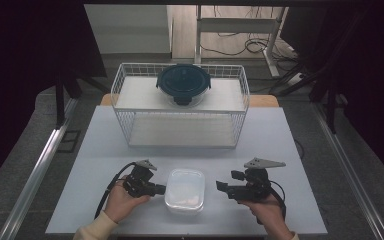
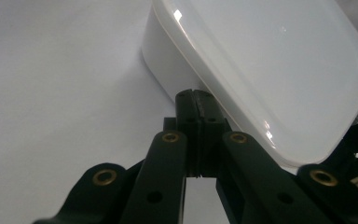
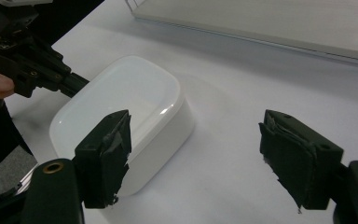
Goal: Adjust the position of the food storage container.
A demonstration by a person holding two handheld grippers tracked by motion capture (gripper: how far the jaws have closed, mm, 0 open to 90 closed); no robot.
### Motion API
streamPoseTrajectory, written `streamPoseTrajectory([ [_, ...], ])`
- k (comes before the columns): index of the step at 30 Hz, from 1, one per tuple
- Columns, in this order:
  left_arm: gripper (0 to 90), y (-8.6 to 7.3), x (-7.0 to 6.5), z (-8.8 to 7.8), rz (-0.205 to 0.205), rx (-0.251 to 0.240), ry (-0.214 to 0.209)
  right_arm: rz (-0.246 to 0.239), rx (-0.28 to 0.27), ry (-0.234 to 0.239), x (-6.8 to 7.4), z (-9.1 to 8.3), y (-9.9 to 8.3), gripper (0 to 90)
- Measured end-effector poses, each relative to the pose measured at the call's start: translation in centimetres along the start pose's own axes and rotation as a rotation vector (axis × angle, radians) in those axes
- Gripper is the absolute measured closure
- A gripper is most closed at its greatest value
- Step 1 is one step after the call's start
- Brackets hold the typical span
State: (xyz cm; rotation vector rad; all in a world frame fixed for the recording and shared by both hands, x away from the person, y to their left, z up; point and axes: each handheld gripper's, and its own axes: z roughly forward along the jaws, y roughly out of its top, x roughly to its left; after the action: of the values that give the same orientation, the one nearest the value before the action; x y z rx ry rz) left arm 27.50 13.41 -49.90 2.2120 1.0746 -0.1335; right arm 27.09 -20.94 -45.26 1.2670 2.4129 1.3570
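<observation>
1. Left gripper (image 1: pixel 161 189): jaws pressed together, tips touching the white lidded box (image 1: pixel 185 190) at its side.
2. Right gripper (image 3: pixel 196 156): jaws spread, empty; box lies between both grippers.
3. Judgement: bracing step; next likely needs right jaws at the lid edge.

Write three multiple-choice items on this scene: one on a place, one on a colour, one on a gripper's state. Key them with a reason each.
1. Where does the round container stand?
A. on the wire basket's upper shelf
B. on the table beside the white box
C. on the floor

2. What colour is the round container's lid?
A. red
B. dark teal
C. yellow

3. How do the right gripper's jaws stand?
A. shut on the box
B. shut on nothing
C. open

Key: 1 A, it sits on the top shelf inside the wire basket, behind the white lidded box. 2 B, the lid reads dark blue-green in the high view. 3 C, the right gripper view shows a wide gap between the jaws, whereas the left gripper is closed at the box's side.
</observation>
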Motion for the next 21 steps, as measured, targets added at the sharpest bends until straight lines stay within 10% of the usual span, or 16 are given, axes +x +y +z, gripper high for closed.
streamPoseTrajectory([
  [13,88.9,-1.8,0.7,-4.5,-0.028,-0.159,0.053,0.001,-0.017,-0.007,-0.2,-0.4,0.1,25.1],
  [17,67.1,-2.1,0.5,-5.8,-0.076,-0.286,0.096,0.005,-0.018,0.002,-0.1,-0.3,0.1,24.9],
  [21,42.1,-2.2,0.7,-6.4,-0.116,-0.312,0.076,0.003,-0.024,0.012,0.0,-0.3,0.1,24.6],
])
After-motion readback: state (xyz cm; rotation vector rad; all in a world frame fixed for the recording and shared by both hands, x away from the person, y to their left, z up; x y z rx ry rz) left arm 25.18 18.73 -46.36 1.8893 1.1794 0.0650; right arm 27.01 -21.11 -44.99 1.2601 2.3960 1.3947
